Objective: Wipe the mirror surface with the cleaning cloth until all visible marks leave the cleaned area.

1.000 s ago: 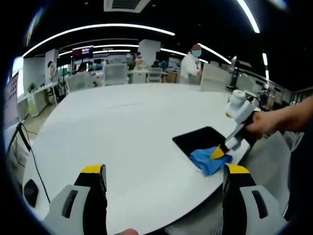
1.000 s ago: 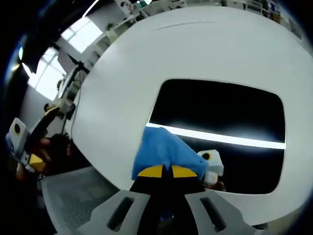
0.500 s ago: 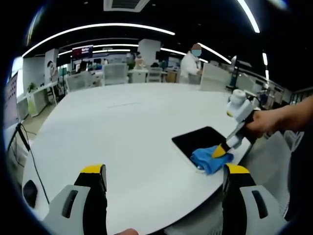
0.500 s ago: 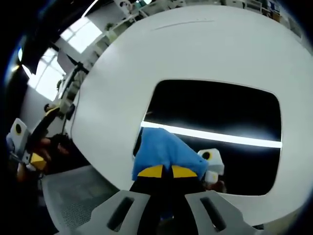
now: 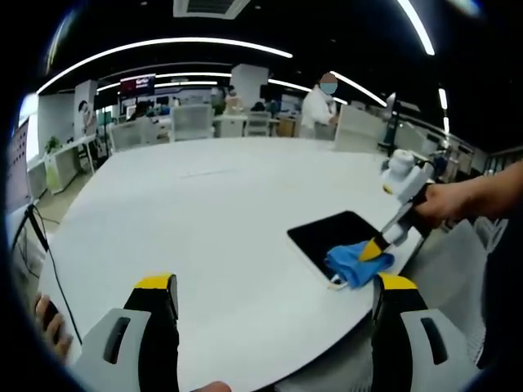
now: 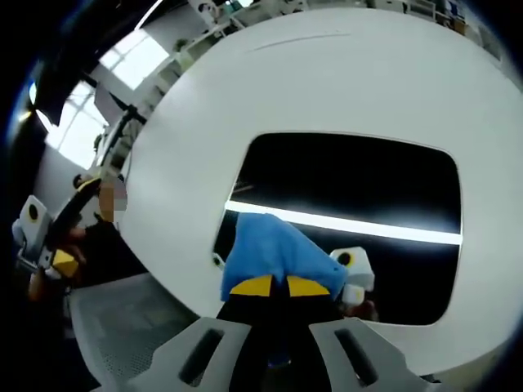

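A dark rectangular mirror (image 6: 351,188) lies flat on the white table (image 6: 245,90), reflecting a bright ceiling light strip. My right gripper (image 6: 272,286) is shut on a blue cleaning cloth (image 6: 274,249), which rests on the mirror's near left part. From the left gripper view the mirror (image 5: 327,233) sits at the table's right edge with the blue cloth (image 5: 353,263) on its near corner, the right gripper (image 5: 372,249) pinching it from above. My left gripper (image 5: 274,294) is held open above the table's near side, nothing between its fingers.
The big white round table (image 5: 204,212) stretches far to the left and back. A person's hand (image 5: 445,204) holds the right gripper. A grey mesh chair (image 6: 131,327) stands below the table edge. Desks, chairs and a standing person (image 5: 317,106) fill the office behind.
The right gripper has slid the blue cloth a little further onto the mirror, toward the right in the left gripper view. A hand has appeared at the lower left there. The left gripper stays still.
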### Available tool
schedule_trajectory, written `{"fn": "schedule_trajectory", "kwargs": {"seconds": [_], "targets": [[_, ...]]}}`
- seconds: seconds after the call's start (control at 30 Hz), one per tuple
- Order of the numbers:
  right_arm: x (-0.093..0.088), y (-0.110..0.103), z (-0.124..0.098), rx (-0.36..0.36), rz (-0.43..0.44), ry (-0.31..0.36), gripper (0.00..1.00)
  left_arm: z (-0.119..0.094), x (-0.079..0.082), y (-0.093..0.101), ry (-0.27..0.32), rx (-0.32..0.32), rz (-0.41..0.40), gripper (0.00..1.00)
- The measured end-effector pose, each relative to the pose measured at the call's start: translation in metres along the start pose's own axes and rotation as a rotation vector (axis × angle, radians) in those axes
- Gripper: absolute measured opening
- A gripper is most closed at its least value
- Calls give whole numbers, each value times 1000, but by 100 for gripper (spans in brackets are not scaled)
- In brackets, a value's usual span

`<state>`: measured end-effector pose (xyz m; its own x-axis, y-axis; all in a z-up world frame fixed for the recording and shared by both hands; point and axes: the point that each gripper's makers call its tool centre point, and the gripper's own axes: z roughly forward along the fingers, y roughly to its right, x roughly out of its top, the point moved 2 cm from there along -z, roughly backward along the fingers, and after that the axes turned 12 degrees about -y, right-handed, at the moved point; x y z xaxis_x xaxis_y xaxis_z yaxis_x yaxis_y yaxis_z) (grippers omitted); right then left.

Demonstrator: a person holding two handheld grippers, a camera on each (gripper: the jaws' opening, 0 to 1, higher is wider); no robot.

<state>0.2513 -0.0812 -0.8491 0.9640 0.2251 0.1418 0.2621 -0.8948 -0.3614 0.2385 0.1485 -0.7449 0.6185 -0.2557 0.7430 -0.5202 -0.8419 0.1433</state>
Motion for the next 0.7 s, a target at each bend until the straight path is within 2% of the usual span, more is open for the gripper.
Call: {"fn": "schedule_trajectory", "kwargs": {"seconds": [0.2,0.53,0.7], "targets": [[-2,8,-3,-8,6,-1,0,1,2,0,-1,-2,4,99],[-2,9,-3,-12,7,-8,0,2,4,-1,1,2,8,99],[3,11,-4,-23,1,7,0,1,3,-3,-1,3,7,99]]}}
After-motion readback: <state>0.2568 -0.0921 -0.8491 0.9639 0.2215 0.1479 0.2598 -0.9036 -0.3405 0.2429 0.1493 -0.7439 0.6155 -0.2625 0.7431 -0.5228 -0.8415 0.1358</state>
